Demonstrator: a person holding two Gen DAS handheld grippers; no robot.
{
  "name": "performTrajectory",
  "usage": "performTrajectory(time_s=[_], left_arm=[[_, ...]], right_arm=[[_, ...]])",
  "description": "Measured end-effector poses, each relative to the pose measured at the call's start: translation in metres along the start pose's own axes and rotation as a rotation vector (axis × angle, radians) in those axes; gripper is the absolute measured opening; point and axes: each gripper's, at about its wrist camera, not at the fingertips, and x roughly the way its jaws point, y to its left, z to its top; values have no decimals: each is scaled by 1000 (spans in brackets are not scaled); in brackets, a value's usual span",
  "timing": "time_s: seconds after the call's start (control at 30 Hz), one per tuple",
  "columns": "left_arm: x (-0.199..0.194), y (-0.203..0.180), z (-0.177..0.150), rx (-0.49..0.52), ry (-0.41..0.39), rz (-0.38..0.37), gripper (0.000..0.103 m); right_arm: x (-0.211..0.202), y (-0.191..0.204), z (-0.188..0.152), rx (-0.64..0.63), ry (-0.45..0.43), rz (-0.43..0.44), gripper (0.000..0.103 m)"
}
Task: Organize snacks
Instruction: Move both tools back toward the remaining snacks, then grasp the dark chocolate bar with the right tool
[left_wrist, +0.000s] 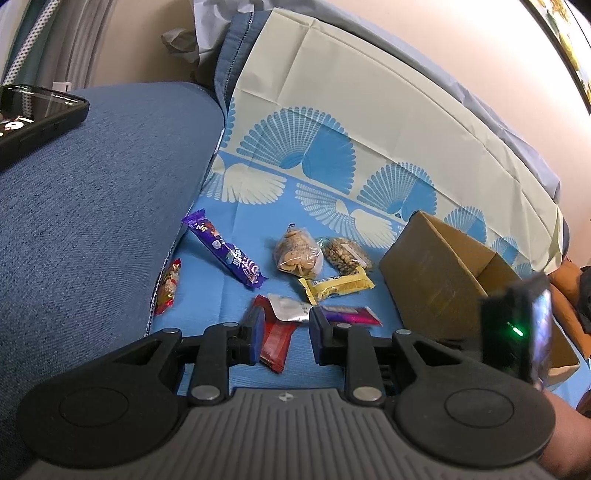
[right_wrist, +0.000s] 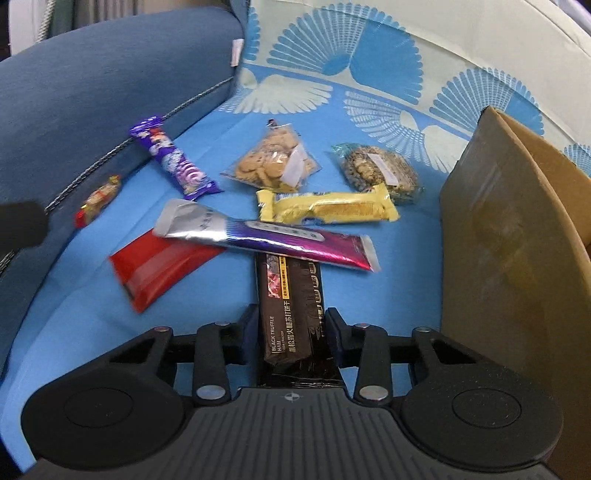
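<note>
Snacks lie on a blue cloth beside an open cardboard box (left_wrist: 439, 273). My right gripper (right_wrist: 291, 332) is shut on a dark brown cracker pack (right_wrist: 290, 314), held just above the cloth, left of the box (right_wrist: 509, 258). My left gripper (left_wrist: 286, 332) is open and empty above a red pack (left_wrist: 277, 338) and a silver-purple bar (left_wrist: 291, 308). Further off lie a purple wafer bar (left_wrist: 225, 254), a cookie bag (left_wrist: 297, 253), a nut bag (left_wrist: 345, 254), a yellow bar (left_wrist: 338, 286) and a small red candy (left_wrist: 168, 286). The right gripper shows in the left wrist view (left_wrist: 517, 332).
A blue sofa arm (left_wrist: 92, 206) rises on the left with a black phone (left_wrist: 33, 118) on it. The patterned cloth runs up the sofa back (left_wrist: 332, 110). The box stands at the right, its flap (right_wrist: 491, 229) close to my right gripper.
</note>
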Motion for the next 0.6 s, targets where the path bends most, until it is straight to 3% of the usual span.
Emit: performTrajectory(time_s=[0.6], left_arm=[[6, -7, 0, 40, 29, 20, 32]], right_arm=[[-93, 7, -59, -158, -2, 127, 38]])
